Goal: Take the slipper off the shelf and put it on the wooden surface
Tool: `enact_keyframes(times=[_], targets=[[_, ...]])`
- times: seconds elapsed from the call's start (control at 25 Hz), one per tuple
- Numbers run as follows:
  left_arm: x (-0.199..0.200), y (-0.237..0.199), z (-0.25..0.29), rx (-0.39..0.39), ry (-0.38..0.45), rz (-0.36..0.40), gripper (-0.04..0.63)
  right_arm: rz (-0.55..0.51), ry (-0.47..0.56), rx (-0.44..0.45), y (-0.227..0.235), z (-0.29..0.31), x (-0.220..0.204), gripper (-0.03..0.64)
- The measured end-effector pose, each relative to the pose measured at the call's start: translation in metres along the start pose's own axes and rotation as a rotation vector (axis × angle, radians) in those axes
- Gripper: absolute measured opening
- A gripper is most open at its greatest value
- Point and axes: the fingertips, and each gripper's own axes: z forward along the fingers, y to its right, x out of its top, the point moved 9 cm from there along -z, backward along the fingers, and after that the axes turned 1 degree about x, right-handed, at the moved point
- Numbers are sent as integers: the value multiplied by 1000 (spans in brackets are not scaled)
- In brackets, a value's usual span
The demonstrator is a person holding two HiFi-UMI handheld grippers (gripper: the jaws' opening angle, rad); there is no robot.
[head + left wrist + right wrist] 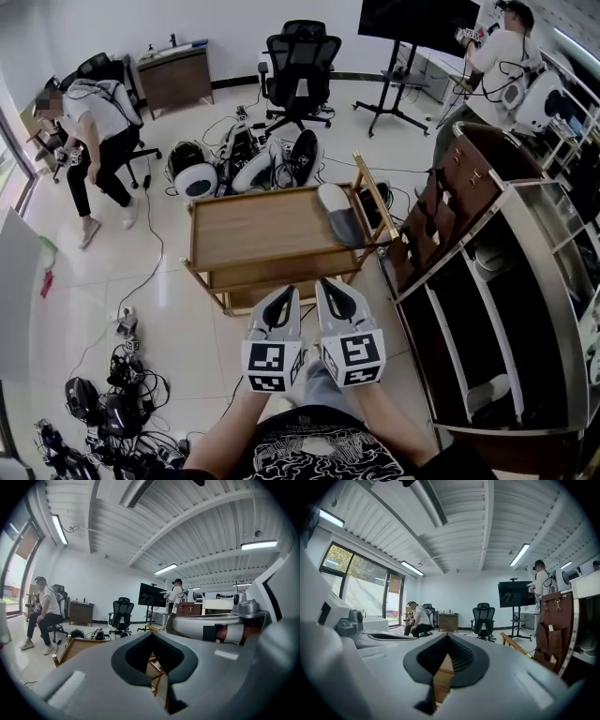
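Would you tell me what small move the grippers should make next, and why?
Probably just keep both grippers back: the grey slipper already lies on the wooden surface, near its right edge, and the left gripper and right gripper are shut, empty and short of it.

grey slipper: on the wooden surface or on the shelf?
On the wooden surface: head view shows the grey slipper lying flat at its right end.

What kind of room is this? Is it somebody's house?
Probably not a house. It looks like an office or lab workroom: there is a black office chair, a big dark screen, and tangled cables lying on the tiled floor.
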Motion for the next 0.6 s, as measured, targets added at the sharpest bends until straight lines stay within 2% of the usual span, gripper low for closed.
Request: enact_keyframes(times=[0.6], targets=[[-6,15,-27,-12,12,-12,5,4,14,-10,-11,-27,-4,0]])
